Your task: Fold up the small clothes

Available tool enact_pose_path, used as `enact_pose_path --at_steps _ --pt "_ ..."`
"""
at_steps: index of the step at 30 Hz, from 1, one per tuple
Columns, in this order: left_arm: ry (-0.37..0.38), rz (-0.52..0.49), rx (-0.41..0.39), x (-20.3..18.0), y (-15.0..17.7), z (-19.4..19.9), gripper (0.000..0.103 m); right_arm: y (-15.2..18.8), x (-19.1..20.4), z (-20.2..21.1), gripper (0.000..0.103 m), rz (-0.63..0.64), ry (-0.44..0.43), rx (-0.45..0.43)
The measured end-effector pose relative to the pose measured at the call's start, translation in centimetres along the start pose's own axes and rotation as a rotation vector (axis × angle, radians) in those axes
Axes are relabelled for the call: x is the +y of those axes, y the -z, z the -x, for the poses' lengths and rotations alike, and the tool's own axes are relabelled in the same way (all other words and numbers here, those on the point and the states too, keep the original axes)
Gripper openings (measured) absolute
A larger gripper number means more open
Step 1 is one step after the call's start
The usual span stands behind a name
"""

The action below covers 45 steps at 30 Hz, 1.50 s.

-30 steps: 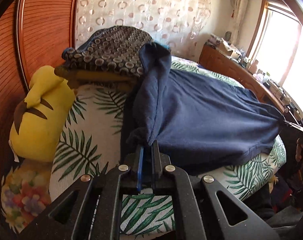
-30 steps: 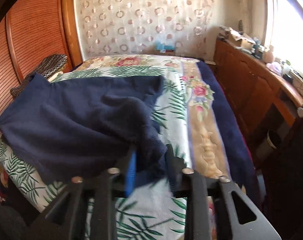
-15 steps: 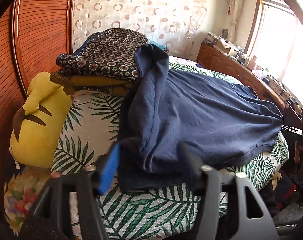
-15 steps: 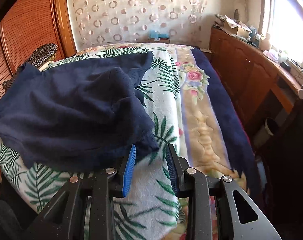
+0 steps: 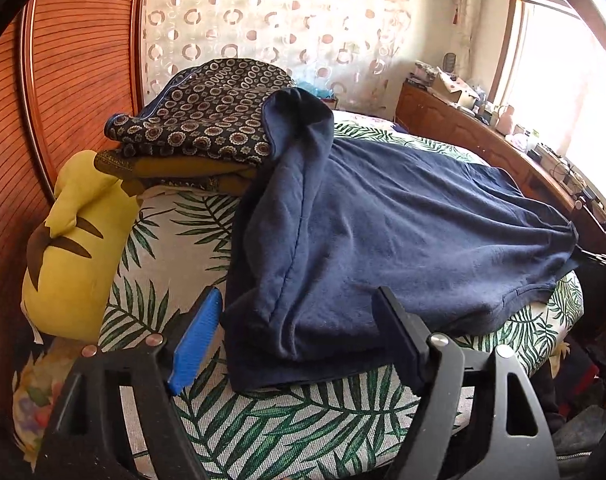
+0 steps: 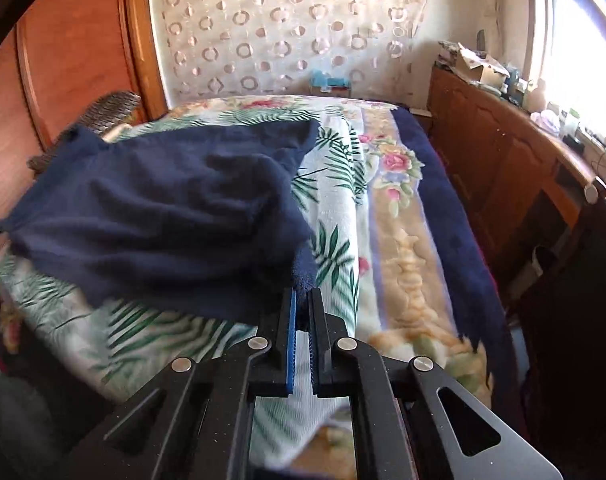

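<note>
Since the frame a second ago, the left gripper (image 5: 299, 336) has let go of the navy garment (image 5: 403, 236) and its jaws now stand spread wide, one either side of the bunched near corner without touching it. Over the same interval the right gripper (image 6: 301, 312) has gone the other way: its jaws, apart a second ago, are now pressed together on the garment's (image 6: 163, 216) lower right corner, pinching a small fold of cloth between the blue pad and the black one.

The garment lies spread across the palm-leaf bedspread (image 5: 279, 412), at the near end of the bed. One thick fold runs from the near corner up to the stack of folded patterned cloths (image 5: 207, 128), where the garment's upper corner rests against the top one. A yellow plush toy (image 5: 75, 248) sits just beside that stack, against the wooden wardrobe door (image 5: 75, 80).

On the right wrist view the garment's far edge reaches the floral band of the blanket (image 6: 395, 208). Motion blur softens the near bedspread there, so how deep the cloth sits in the pinch cannot be judged with confidence. A wooden sideboard (image 6: 503, 160) runs along the window wall, well apart from the garment.
</note>
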<state>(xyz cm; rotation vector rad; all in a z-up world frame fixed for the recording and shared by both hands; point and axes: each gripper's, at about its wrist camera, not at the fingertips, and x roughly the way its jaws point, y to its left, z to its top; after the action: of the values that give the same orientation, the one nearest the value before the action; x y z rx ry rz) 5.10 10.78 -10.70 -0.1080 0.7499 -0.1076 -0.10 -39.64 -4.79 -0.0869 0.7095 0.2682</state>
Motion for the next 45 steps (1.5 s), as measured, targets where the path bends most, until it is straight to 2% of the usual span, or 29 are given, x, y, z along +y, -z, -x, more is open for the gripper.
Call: enact_pose_path --at_steps 4,9,10,11,14,15,17,24,30,37,41,45 --pt "-0.013 0.005 -0.003 0.0 -0.2 -0.2 0.078 1.1 0.3 0.9 0.005 -0.012 -0.018 0.02" --pt "-0.037 0.01 -0.004 0.2 -0.6 -0.6 0.078 0.3 0.0 0.5 0.005 -0.014 0.016 0.012" --pt "-0.042 0.007 -0.004 0.1 -0.7 -0.7 0.078 0.0 0.0 0.4 0.007 -0.018 0.021 0.003" --pt "-0.046 0.004 -0.003 0.1 -0.9 -0.8 0.078 -0.1 0.2 0.5 0.013 -0.021 0.023 -0.008" --pt "-0.052 -0.001 -0.002 0.0 -1.2 -1.1 0.078 -0.7 1.0 1.1 0.019 -0.029 0.007 -0.053" --pt "-0.054 0.0 -0.002 0.0 -1.3 -1.3 0.078 -0.6 1.4 1.7 0.026 -0.025 0.009 -0.065" --pt "-0.058 0.002 -0.001 0.0 -1.4 -1.6 0.078 -1.1 2.1 1.4 0.03 -0.016 0.007 -0.081" --pt "-0.061 0.019 0.013 0.4 -1.4 -2.4 0.078 -2.6 5.5 -2.0 0.031 0.024 -0.031 -0.074" --pt "-0.072 0.034 0.038 1.1 -0.9 -3.2 0.078 -2.7 8.0 -6.2 0.032 0.053 -0.069 -0.016" --pt "-0.079 0.041 0.047 1.5 -0.5 -3.3 0.078 -2.6 9.0 -8.6 0.032 0.065 -0.053 0.023" --pt "-0.082 0.045 0.051 1.7 -0.4 -3.4 0.078 -2.6 9.0 -8.4 0.039 0.059 -0.058 0.009" --pt "-0.081 0.05 0.06 1.9 -0.2 -3.7 0.078 -2.2 9.7 -8.7 0.055 0.091 -0.044 -0.009"
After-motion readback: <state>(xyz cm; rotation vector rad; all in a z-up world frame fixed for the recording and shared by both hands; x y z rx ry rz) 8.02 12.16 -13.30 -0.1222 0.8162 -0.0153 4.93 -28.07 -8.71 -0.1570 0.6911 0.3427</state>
